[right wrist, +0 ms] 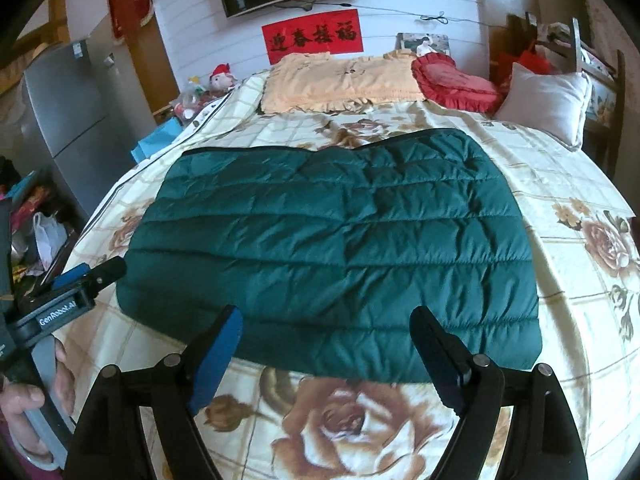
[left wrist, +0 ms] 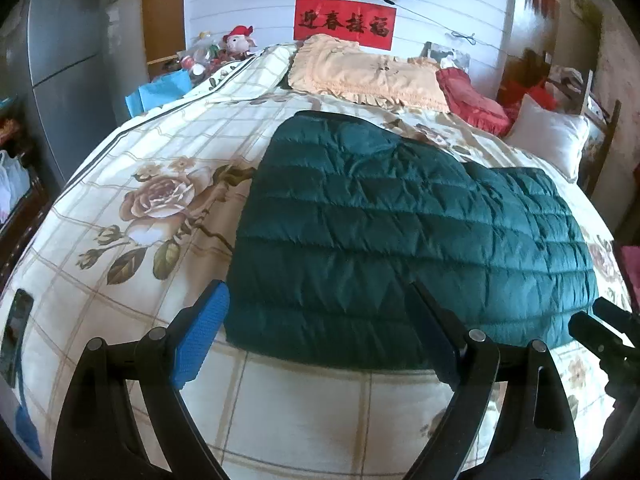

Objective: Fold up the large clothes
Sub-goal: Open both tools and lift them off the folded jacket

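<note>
A dark green quilted down jacket (left wrist: 404,236) lies flat on the floral bedspread (left wrist: 160,184), folded into a rough rectangle; it also shows in the right wrist view (right wrist: 332,244). My left gripper (left wrist: 316,332) is open and empty, hovering over the jacket's near left edge. My right gripper (right wrist: 324,354) is open and empty, hovering over the jacket's near edge. The left gripper's body (right wrist: 68,300) shows at the left of the right wrist view, and the right gripper's tip (left wrist: 604,332) at the right edge of the left wrist view.
A peach pillow (left wrist: 364,70), a red cushion (left wrist: 472,98) and a white pillow (left wrist: 548,134) lie at the bed's far end. A grey fridge (left wrist: 64,60) stands left. A phone (left wrist: 16,332) lies near the bed's left edge. Clutter sits on the floor at left (right wrist: 36,224).
</note>
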Motion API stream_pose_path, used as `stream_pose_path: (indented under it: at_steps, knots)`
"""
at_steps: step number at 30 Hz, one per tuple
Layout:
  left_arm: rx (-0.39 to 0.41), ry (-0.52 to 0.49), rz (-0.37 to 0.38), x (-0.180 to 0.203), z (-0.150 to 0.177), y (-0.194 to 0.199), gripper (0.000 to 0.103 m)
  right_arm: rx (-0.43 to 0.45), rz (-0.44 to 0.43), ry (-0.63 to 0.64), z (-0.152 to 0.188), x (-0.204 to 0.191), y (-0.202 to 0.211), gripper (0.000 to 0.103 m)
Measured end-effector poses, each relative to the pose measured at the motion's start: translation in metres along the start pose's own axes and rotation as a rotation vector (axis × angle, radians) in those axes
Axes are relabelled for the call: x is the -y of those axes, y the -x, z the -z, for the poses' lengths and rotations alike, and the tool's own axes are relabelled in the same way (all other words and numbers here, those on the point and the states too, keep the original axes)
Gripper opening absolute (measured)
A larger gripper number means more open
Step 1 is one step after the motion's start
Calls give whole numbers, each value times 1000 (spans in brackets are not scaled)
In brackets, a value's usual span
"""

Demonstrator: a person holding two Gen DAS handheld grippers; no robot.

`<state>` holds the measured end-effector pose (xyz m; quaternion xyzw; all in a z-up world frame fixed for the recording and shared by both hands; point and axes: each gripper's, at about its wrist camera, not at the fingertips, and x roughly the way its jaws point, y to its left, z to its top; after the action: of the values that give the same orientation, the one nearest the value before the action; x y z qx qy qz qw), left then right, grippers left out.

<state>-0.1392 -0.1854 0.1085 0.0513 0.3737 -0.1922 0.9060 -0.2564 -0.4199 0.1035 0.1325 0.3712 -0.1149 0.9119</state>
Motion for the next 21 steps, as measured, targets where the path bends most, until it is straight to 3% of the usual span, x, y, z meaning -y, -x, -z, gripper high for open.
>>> stream_pose_path:
  at_steps: [21]
  knots:
    - [46,-18,-34,18,38,35,90,64,40,-11,32,-24,24,90]
